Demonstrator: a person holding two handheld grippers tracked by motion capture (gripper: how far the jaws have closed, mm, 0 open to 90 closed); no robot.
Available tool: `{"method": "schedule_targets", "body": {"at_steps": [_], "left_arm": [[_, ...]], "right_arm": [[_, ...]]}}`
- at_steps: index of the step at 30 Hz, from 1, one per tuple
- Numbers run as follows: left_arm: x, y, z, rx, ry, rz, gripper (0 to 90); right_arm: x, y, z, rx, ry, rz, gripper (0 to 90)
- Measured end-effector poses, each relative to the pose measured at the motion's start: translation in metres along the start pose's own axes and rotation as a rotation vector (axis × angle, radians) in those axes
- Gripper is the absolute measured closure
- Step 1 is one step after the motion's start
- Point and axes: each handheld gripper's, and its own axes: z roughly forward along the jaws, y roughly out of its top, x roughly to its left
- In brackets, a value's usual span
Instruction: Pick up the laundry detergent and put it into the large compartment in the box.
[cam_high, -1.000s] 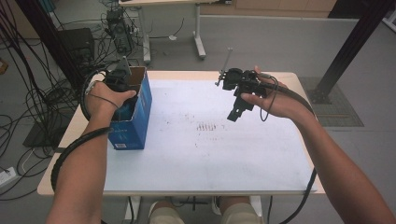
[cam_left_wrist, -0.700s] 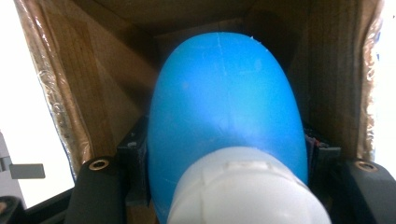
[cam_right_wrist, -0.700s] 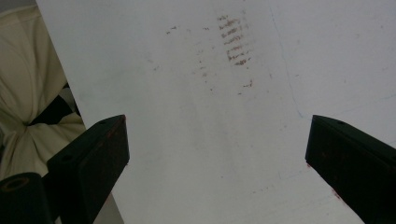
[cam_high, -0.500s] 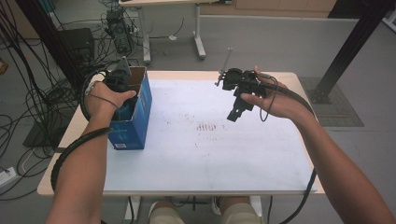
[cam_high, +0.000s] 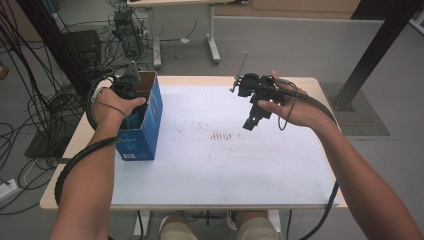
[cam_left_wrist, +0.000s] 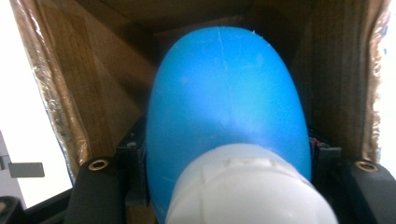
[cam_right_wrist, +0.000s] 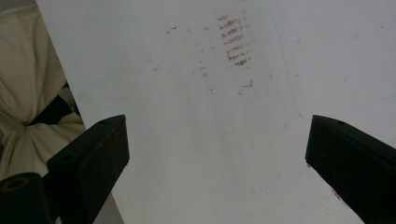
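A blue cardboard box (cam_high: 145, 125) stands open at the left edge of the white table (cam_high: 210, 170). My left gripper (cam_high: 129, 92) reaches down into it, its tips hidden by the box walls. In the left gripper view, my left gripper (cam_left_wrist: 226, 154) is shut on a blue rounded bottle (cam_left_wrist: 229, 88) with a white cap (cam_left_wrist: 252, 191), brown box walls (cam_left_wrist: 70, 93) around it. My right gripper (cam_high: 252, 122) hangs above the table's far middle, tilted down. Its jaws stand wide apart with nothing between them, as the right gripper view (cam_right_wrist: 217, 154) shows.
Brown smudges (cam_high: 220, 136) mark the table's middle. Cables (cam_high: 30, 110) and dark equipment (cam_high: 80, 45) lie on the floor at the left. Another table's legs (cam_high: 212, 30) stand behind, and a black post (cam_high: 380, 45) rises at the right.
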Motion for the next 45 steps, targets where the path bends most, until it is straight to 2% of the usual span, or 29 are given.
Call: {"method": "schedule_targets", "body": {"at_steps": [27,36,42,45], "left_arm": [[0.0,0.0,-0.001,-0.002,0.001,0.007,36.1],[0.005,-0.005,-0.013,-0.022,-0.01,0.007,29.3],[0.005,-0.007,-0.024,-0.027,-0.017,0.013,24.0],[0.002,-0.007,-0.029,-0.027,-0.006,0.025,23.4]], "right_arm": [[0.0,0.0,0.0,-0.004,0.0,-0.003,6.2],[0.001,0.0,0.001,-0.005,0.0,-0.004,6.2],[0.001,0.003,0.002,-0.004,0.0,-0.003,6.2],[0.001,0.003,0.002,-0.005,0.001,-0.006,6.2]]}}
